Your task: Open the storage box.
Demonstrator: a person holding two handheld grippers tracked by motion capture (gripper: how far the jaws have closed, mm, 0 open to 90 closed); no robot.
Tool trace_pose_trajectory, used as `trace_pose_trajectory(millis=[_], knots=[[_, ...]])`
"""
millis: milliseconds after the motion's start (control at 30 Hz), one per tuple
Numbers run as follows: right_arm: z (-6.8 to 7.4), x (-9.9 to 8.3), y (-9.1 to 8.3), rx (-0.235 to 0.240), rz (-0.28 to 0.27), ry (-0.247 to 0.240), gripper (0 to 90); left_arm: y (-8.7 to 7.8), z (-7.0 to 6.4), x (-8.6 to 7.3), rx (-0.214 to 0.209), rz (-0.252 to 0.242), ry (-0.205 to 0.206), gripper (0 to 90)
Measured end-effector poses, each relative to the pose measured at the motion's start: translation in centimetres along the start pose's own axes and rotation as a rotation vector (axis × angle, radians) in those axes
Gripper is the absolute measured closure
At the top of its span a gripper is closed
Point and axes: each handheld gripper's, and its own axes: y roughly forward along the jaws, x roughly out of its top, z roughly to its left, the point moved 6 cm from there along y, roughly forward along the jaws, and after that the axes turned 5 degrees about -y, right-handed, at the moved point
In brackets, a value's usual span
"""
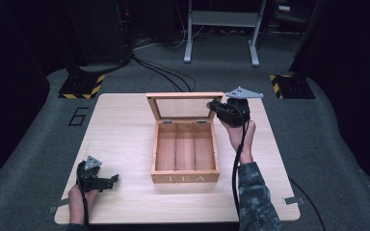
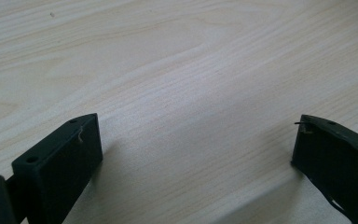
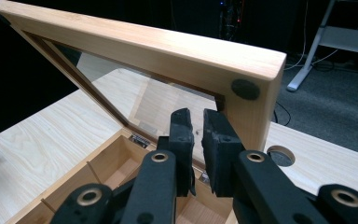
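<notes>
The right gripper [image 3: 196, 122] has its jaws drawn nearly together with only a thin gap between them and nothing pinched; they sit just before the right side rail of the raised lid [image 3: 158, 51] of the tea box [image 1: 185, 154], at about one o'clock from the box's middle in the high view. The left gripper [image 1: 107, 181] rests low on the table [image 1: 120, 139] at about eight o'clock from the box, jaws spread wide over bare wood, well apart from it. The box stands mid-table, lid upright, its three compartments empty. The lid looks like a light, stiff wooden frame around a clear pane; I judge the pane fragile and slippery, so the wooden rail near the free corner is the place to push or pinch. Whether the right jaws touch the frame is hard to tell. The hinges are partly hidden behind the jaws.
</notes>
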Motion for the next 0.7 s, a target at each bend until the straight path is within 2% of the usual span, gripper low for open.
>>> trace_pose_trajectory(millis=[700], knots=[[0.40,-0.53,-0.39,0.011,-0.005,0.003,81.6,0.00,0.01,0.00,0.000,0.001,0.001,1.3]])
